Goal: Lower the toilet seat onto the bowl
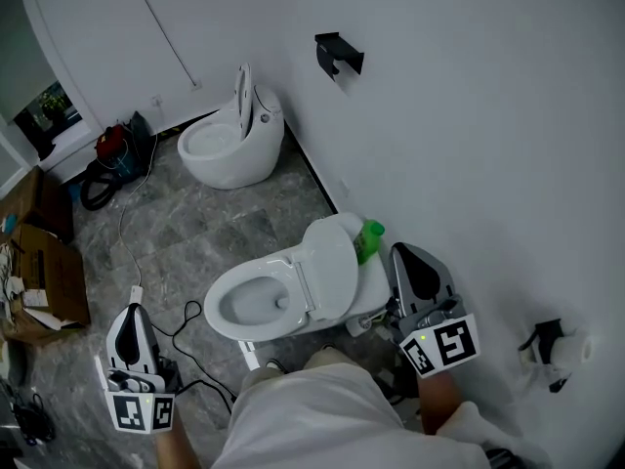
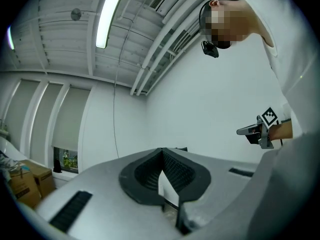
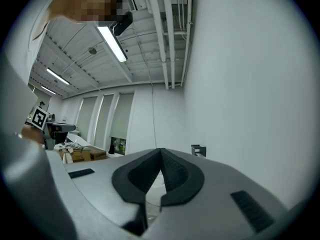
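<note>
In the head view the near white toilet stands below me. Its seat ring lies flat on the bowl and its lid leans back, raised. A second toilet farther off has its seat and lid upright. My left gripper hangs left of the near bowl, apart from it, shut and empty. My right gripper is right of the tank, shut and empty. Both gripper views look level at white walls and ceiling; the left gripper and the right gripper have their jaw tips touching.
A green bottle lies on the near toilet's tank. Cardboard boxes stand at the left, and black cables trail over the grey floor. A black holder is on the white wall; a paper roll holder is at the right.
</note>
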Available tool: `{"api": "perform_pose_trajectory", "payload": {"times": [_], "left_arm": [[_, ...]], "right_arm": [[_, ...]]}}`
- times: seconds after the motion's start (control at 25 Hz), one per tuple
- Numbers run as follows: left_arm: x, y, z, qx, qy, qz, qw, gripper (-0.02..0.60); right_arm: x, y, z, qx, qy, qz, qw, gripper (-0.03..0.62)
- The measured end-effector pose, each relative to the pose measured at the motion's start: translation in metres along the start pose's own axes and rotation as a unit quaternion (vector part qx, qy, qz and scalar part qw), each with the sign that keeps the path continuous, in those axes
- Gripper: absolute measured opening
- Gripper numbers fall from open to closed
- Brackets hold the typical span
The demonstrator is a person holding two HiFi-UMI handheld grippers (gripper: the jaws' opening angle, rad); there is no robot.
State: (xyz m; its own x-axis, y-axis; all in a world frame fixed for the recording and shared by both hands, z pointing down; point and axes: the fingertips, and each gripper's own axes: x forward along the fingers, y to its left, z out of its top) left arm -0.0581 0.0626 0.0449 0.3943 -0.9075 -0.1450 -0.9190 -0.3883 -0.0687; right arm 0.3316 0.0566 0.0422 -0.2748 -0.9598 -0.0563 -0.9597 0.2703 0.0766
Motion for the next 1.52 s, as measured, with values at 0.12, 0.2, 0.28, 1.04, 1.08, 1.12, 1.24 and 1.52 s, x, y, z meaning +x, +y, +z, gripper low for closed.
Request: {"api": "perform_pose_trajectory", "payload": {"times": [0.12, 0.2, 0.28, 1.04, 1.08, 1.12, 1.24, 1.52], "left_arm": [[0.001, 0.006, 0.000, -0.004, -0.007, -0.001, 1.0000, 0.000], [0.003, 0.006, -0.002, -0.003, -0.008, -0.007, 0.9999, 0.000], [0.003, 0.005, -0.005, -0.003, -0.008, -0.013, 0.9999, 0.000], [-0.008, 0.032, -0.031, -0.024, -0.004, -0.030, 0.9992, 0.000], [-0.010, 0.033, -0.031, -0.024, -0.004, -0.030, 0.9993, 0.000], [-0.011, 0.035, -0.032, -0.023, -0.004, -0.030, 0.9993, 0.000], [-0.015, 0.039, -0.034, -0.022, -0.001, -0.029, 0.9994, 0.000], [-0.020, 0.041, -0.040, -0.026, 0.003, -0.032, 0.9991, 0.000]], "right_arm": [[0.001, 0.005, 0.001, 0.000, -0.002, -0.005, 1.000, -0.002], [0.002, 0.011, 0.002, 0.002, -0.004, -0.006, 1.000, -0.002], [0.001, 0.016, 0.003, 0.000, -0.005, -0.006, 1.000, -0.001], [0.004, 0.061, -0.003, 0.002, 0.012, -0.020, 1.000, -0.002], [0.005, 0.063, -0.003, 0.001, 0.012, -0.021, 1.000, -0.002], [0.005, 0.065, -0.003, -0.002, 0.010, -0.023, 1.000, -0.002], [0.006, 0.070, -0.001, -0.007, 0.003, -0.026, 1.000, -0.002], [0.005, 0.074, -0.002, -0.007, 0.005, -0.032, 0.999, -0.002]]}}
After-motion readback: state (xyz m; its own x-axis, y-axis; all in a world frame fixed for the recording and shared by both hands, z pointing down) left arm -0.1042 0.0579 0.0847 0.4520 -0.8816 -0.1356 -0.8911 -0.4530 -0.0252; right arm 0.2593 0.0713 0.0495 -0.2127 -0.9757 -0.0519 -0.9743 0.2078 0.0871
